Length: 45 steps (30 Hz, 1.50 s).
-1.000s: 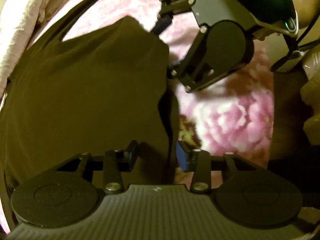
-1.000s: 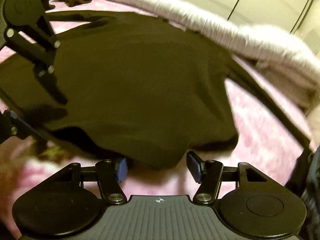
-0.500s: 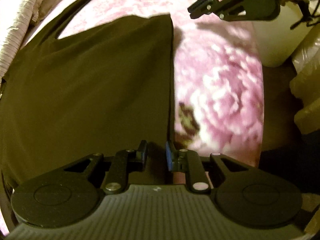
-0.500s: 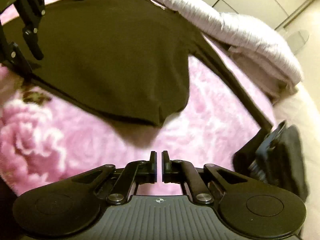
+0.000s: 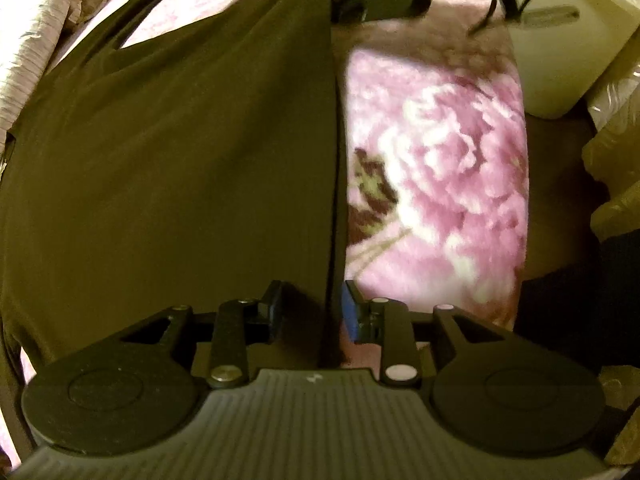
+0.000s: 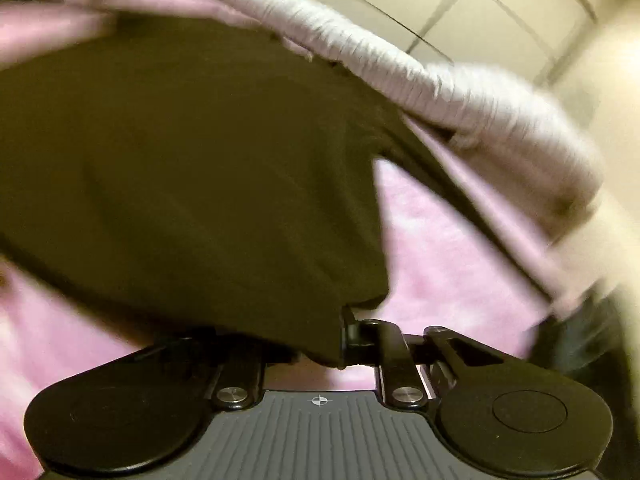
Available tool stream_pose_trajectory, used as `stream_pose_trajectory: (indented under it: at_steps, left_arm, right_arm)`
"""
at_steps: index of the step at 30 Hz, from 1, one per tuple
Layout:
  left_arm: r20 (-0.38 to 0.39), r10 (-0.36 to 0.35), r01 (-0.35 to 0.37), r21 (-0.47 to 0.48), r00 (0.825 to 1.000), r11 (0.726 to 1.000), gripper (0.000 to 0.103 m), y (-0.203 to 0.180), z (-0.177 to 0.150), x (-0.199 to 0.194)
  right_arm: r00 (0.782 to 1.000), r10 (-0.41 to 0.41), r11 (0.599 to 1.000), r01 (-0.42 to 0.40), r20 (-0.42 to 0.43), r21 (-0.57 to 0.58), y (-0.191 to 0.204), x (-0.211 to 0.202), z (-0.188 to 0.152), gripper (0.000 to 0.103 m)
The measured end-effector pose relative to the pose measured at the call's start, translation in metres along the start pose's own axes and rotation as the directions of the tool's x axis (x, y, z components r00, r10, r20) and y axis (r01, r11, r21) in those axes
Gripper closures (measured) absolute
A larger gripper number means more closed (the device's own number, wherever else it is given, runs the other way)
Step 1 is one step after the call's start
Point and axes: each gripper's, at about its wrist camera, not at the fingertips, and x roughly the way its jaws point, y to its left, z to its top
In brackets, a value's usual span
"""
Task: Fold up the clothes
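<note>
A dark brown long-sleeved garment (image 5: 168, 168) lies spread on a pink floral blanket (image 5: 440, 168). My left gripper (image 5: 310, 312) is open, its blue-padded fingers straddling the garment's straight hem edge, not closed on it. In the right wrist view the same garment (image 6: 192, 168) fills the left and middle. My right gripper (image 6: 320, 340) is at the garment's lower corner; cloth drapes over the left finger and hides it, so the jaw gap is unclear. The view is motion-blurred.
A pale rolled quilt (image 6: 420, 72) lies along the far side of the garment, also showing at the left (image 5: 28, 40). A white container (image 5: 560, 48) and bagged items (image 5: 616, 160) stand beyond the blanket's right edge. Cupboard doors (image 6: 480, 8) are behind.
My left gripper closed partway, then opened again at the hem. My right gripper moved away closed, then came back to the garment's corner, which now covers its left finger.
</note>
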Motion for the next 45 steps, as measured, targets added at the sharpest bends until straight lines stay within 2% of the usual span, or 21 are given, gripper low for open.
stream_pose_trajectory:
  at_steps: [3, 5, 8, 10, 12, 13, 14, 16, 22, 25, 27, 28, 29, 30, 32, 37, 41, 45]
  left_arm:
    - [-0.004, -0.003, 0.003, -0.011, 1.000, 1.000, 0.076, 0.003, 0.000, -0.001]
    - [-0.006, -0.005, 0.004, -0.020, 1.000, 1.000, 0.076, 0.005, -0.002, -0.002]
    - [-0.013, 0.001, -0.001, -0.033, 1.000, 0.999, 0.075, 0.006, -0.005, -0.006]
    - [-0.018, 0.005, -0.006, -0.041, 1.000, 0.999, 0.074, 0.007, -0.007, -0.009]
    - [-0.025, 0.018, -0.019, -0.052, 1.000, 0.998, 0.070, 0.008, -0.012, -0.015]
    - [-0.032, 0.027, -0.029, -0.062, 0.999, 0.998, 0.069, 0.010, -0.015, -0.017]
    - [-0.041, 0.036, -0.039, -0.076, 0.999, 0.996, 0.066, 0.011, -0.018, -0.020]
    - [-0.069, 0.065, -0.071, -0.093, 0.995, 0.993, 0.064, 0.011, -0.029, -0.027]
    - [-0.178, 0.127, -0.139, -0.058, 0.976, 0.989, 0.065, -0.002, -0.071, -0.034]
    - [-0.213, 0.178, -0.171, 0.053, 0.961, 0.984, 0.067, -0.017, -0.085, -0.023]
    - [-0.213, 0.208, -0.186, 0.118, 0.955, 0.975, 0.071, -0.026, -0.088, -0.018]
    - [-0.215, 0.208, -0.184, 0.128, 0.954, 0.975, 0.077, -0.028, -0.088, -0.017]
    - [-0.217, 0.209, -0.182, 0.137, 0.954, 0.974, 0.089, -0.031, -0.087, -0.017]
    - [-0.219, 0.209, -0.180, 0.146, 0.953, 0.973, 0.100, -0.033, -0.086, -0.016]
    - [-0.214, 0.206, -0.187, 0.106, 0.955, 0.977, 0.102, -0.031, -0.086, -0.024]
    - [-0.202, 0.184, -0.169, 0.087, 0.962, 0.982, 0.103, -0.030, -0.100, -0.036]
    - [-0.203, 0.157, -0.143, 0.081, 0.966, 0.986, 0.103, -0.028, -0.100, -0.033]
    - [-0.223, 0.128, -0.116, 0.063, 0.966, 0.991, 0.103, -0.030, -0.101, -0.037]
  right_arm:
    - [0.996, -0.082, 0.989, 0.079, -0.019, -0.124, -0.013, -0.027, -0.010, 0.094]
    - [0.994, -0.074, 0.980, 0.057, -0.081, -0.190, -0.015, -0.042, -0.024, 0.100]
    - [0.982, -0.024, 0.989, -0.004, -0.186, -0.147, -0.024, -0.055, -0.044, 0.102]
    - [0.975, 0.006, 0.995, -0.028, -0.222, -0.097, -0.031, -0.060, -0.051, 0.102]
    - [0.973, 0.025, 0.998, -0.036, -0.231, -0.043, -0.035, -0.066, -0.053, 0.097]
    - [0.973, 0.036, 0.999, -0.044, -0.229, -0.031, -0.035, -0.067, -0.053, 0.085]
    - [0.974, 0.043, 0.998, -0.052, -0.221, -0.033, -0.033, -0.066, -0.050, 0.065]
    - [0.982, 0.049, 0.997, -0.060, -0.180, -0.057, -0.027, -0.060, -0.043, 0.045]
    - [0.990, 0.090, 0.991, -0.100, -0.106, -0.090, -0.018, -0.029, -0.024, 0.045]
    - [0.994, 0.083, 0.983, -0.094, -0.072, -0.159, -0.019, -0.016, -0.021, 0.045]
    - [0.995, 0.082, 0.970, -0.092, -0.054, -0.224, -0.017, -0.011, -0.020, 0.052]
    - [0.995, 0.082, 0.961, -0.095, -0.058, -0.258, -0.016, -0.008, -0.020, 0.073]
    - [0.994, 0.082, 0.952, -0.102, -0.078, -0.290, -0.017, -0.002, -0.022, 0.102]
    - [0.992, 0.082, 0.944, -0.109, -0.097, -0.312, -0.017, 0.002, -0.022, 0.101]
    - [0.990, 0.078, 0.941, -0.112, -0.115, -0.320, -0.024, -0.002, -0.021, 0.102]
    - [0.987, 0.098, 0.916, -0.140, -0.129, -0.376, -0.022, -0.032, -0.023, 0.102]
    - [0.967, 0.107, 0.893, -0.196, -0.233, -0.405, 0.001, -0.024, -0.031, 0.101]
    - [0.952, 0.104, 0.902, -0.212, -0.289, -0.376, 0.000, -0.025, -0.025, 0.101]
